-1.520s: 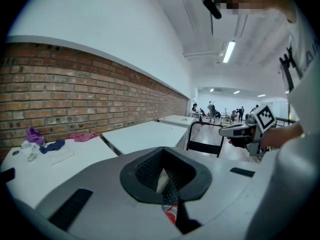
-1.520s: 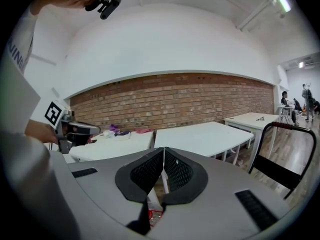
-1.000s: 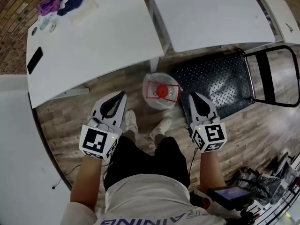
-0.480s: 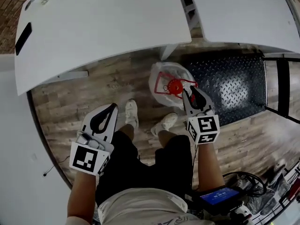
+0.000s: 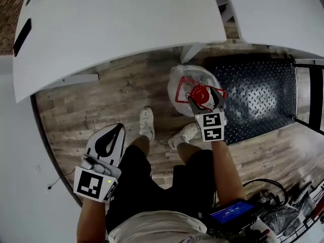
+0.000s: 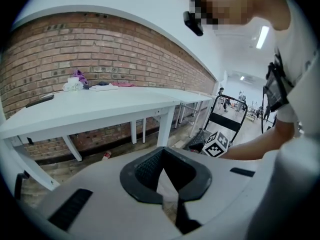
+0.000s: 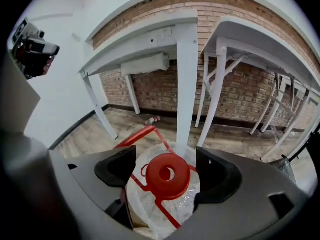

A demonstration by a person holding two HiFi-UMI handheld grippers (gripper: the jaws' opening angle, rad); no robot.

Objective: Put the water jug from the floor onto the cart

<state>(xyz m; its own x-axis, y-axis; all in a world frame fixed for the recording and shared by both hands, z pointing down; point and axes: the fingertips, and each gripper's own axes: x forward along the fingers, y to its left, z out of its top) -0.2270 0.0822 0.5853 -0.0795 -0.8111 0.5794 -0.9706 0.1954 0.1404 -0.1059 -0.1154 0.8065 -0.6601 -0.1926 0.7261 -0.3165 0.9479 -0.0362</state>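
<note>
The water jug (image 5: 181, 85) stands on the wood floor by the cart, wrapped in clear plastic, with a red cap (image 5: 201, 92) and a red handle frame. My right gripper (image 5: 206, 100) is down over its top. Its jaws are opening and stand wide either side of the red cap (image 7: 167, 175), with no pad pressing on it. The cart's black tread-plate deck (image 5: 253, 97) lies just right of the jug. My left gripper (image 5: 120, 127) hangs low at the left, away from the jug, its fingertips (image 6: 169, 204) meeting on nothing.
Two white tables (image 5: 116, 24) (image 5: 273, 9) overhang the floor behind the jug; a white table leg (image 7: 186, 84) rises right behind it. The cart's black handle frame (image 5: 310, 92) stands at the right. The person's shoes (image 5: 147, 123) are close to the jug.
My right gripper dropped from beside the jug onto its top and its jaws spread around the red cap. The left gripper sank lower at the left, still closed.
</note>
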